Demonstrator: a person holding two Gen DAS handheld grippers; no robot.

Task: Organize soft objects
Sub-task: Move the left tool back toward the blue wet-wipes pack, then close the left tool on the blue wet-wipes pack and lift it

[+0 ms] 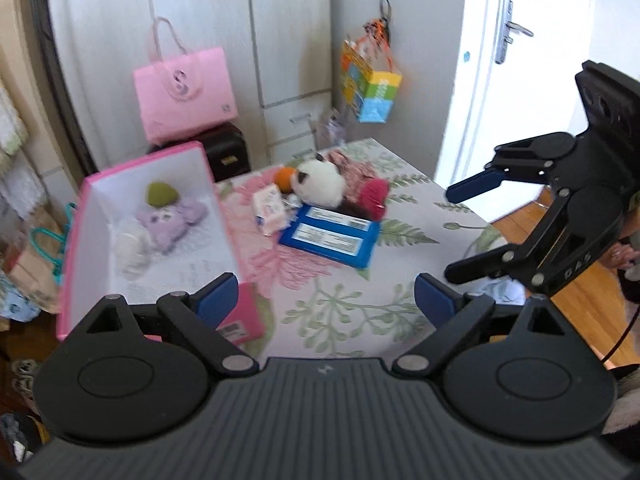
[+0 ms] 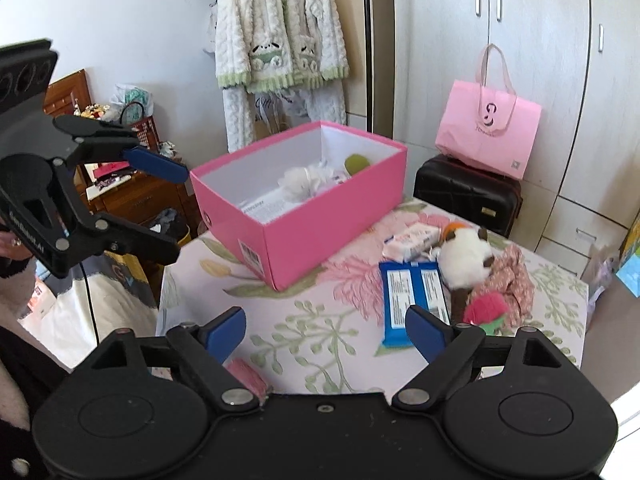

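Note:
An open pink box [image 1: 152, 160] [image 2: 320, 240] stands on the flowered table [image 1: 360, 312]. It holds a purple plush [image 1: 172, 220], a green round piece [image 1: 160, 196] and a white fluffy ball [image 2: 304, 180]. Beside it lie a white and brown plush [image 1: 320, 182] [image 2: 464, 256], a flowered pink cloth [image 2: 508, 280], a red plush piece [image 2: 486, 306], two blue packets [image 1: 332, 240] and a tissue pack [image 2: 412, 240]. My left gripper [image 1: 326, 300] [image 2: 178, 212] is open and empty near the box's front corner. My right gripper [image 2: 326, 332] [image 1: 452, 232] is open and empty over the table's near edge.
A pink paper bag [image 2: 488, 132] rests on a black suitcase [image 2: 468, 192] behind the table, before white wardrobes. Fleece garments [image 2: 280, 40] hang at the back. A colourful bag [image 1: 370, 80] hangs beside a white door [image 1: 516, 60]. A small pink thing [image 2: 248, 376] lies under my right gripper.

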